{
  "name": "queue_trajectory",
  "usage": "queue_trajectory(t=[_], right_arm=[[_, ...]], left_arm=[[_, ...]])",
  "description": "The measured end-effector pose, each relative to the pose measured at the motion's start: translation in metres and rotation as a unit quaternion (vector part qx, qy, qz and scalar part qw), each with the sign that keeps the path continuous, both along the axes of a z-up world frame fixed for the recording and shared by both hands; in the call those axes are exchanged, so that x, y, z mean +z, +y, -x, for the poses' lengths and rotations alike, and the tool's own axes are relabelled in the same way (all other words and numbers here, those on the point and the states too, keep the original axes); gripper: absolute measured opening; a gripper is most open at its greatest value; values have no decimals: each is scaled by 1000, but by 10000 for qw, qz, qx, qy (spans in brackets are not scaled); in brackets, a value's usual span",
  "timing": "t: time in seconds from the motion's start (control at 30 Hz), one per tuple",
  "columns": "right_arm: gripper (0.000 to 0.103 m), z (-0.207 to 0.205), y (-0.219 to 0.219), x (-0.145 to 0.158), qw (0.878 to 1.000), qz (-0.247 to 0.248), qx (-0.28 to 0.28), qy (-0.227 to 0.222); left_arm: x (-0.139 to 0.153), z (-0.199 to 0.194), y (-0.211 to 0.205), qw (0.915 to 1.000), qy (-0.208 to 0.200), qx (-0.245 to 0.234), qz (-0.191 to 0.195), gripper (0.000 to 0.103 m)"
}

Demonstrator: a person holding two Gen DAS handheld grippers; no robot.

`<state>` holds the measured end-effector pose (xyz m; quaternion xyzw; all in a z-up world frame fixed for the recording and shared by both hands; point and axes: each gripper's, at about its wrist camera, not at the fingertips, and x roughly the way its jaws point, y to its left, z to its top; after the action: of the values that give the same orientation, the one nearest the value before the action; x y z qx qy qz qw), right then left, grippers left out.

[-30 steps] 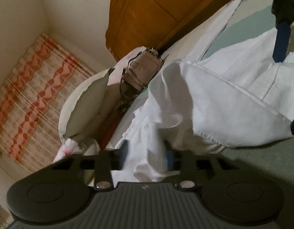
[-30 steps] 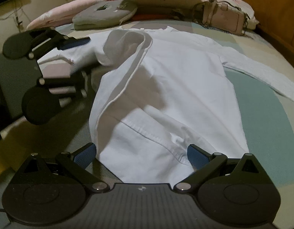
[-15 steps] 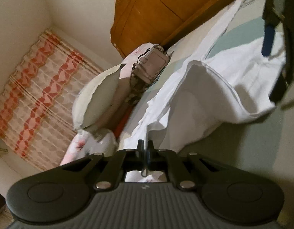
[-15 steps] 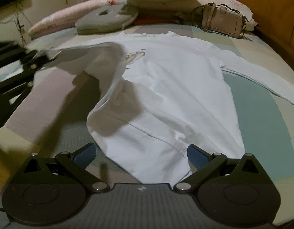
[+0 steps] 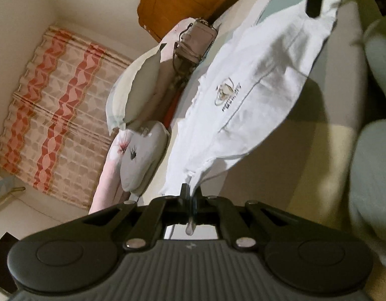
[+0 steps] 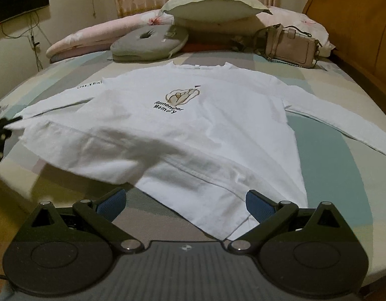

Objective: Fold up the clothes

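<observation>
A white long-sleeved shirt [image 6: 200,125] is spread front-up on the bed [image 6: 338,175], its printed chest design facing upward and its collar toward the pillows. The right sleeve is laid flat toward the wooden headboard [image 6: 356,20], while the left side of the shirt is lifted off the bed, a shadow being cast beneath it. That lifted edge is pinched by the left gripper [image 5: 191,198], whose jaws are closed tight on a thin fold of the cloth; a little fabric is seen hanging through behind them. The hem of the shirt lies just ahead of the right gripper [image 6: 184,204], whose jaws are held wide apart and empty, one blue pad at either side of the hem corner, above the cloth.

Beyond the shirt's collar, a grey cushion [image 6: 149,41], a green-edged pillow [image 6: 213,6] and a beige handbag [image 6: 292,46] are lined up near the far edge. Bare sheet is left open on both sides of the shirt. A striped curtain [image 5: 55,115] is seen past the pillows.
</observation>
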<state>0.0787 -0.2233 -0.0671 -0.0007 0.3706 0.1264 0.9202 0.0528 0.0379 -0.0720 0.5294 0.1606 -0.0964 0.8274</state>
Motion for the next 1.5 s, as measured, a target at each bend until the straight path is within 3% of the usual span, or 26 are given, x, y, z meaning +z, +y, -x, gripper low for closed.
queue_trajectory(t=[0.1, 0.3, 0.37, 0.47, 0.57, 0.7, 0.8, 0.93, 1.0, 1.13, 1.17, 1.27, 1.37, 1.5], right_arm=[[103, 3, -2, 2, 10000, -45, -60, 31], [103, 8, -9, 2, 9998, -100, -137, 75], [103, 10, -15, 1, 9997, -121, -185, 106], [103, 14, -29, -3, 9991, -254, -292, 153], [103, 17, -43, -8, 9979, -483, -373, 213], [103, 20, -52, -12, 9963, -734, -400, 212], [103, 21, -50, -11, 9964, -795, -272, 95], [103, 20, -39, -6, 9955, -887, 321, 17], [103, 15, -27, -6, 9943, -820, 686, -8], [99, 6, -3, -6, 9886, -619, 1372, -68], [95, 3, 2, -7, 9871, -539, 1504, -65], [83, -9, 12, -11, 9819, -321, 1866, -12], [80, -23, 19, -18, 9756, -171, 2188, 118], [80, -38, 28, -27, 9687, 38, 2475, 204]], left_arm=[[-5, 4, 5, 9999, 89, 73, 57, 1], [-32, 12, 18, 9960, 792, 345, 248, 3], [-38, 17, 23, 9936, 995, 448, 284, 7], [-31, 18, 32, 9885, 1141, 798, 597, 11], [-10, 11, 41, 9747, 1248, 1210, 1405, 11], [9, 6, 37, 9570, 1365, 1256, 2229, 11], [16, -2, 20, 9450, 1661, 930, 2659, 15], [17, -9, -8, 9258, 2154, 329, 3089, 29], [15, -15, -23, 9191, 2338, 76, 3170, 31], [5, -27, -48, 9154, 2648, -328, 3013, 35], [1, -30, -52, 9146, 2732, -409, 2952, 41], [-9, -38, -63, 9129, 2886, -615, 2819, 44], [-18, -47, -64, 9013, 3194, -723, 2837, 45], [-22, -57, -60, 9061, 3066, -649, 2842, 45]])
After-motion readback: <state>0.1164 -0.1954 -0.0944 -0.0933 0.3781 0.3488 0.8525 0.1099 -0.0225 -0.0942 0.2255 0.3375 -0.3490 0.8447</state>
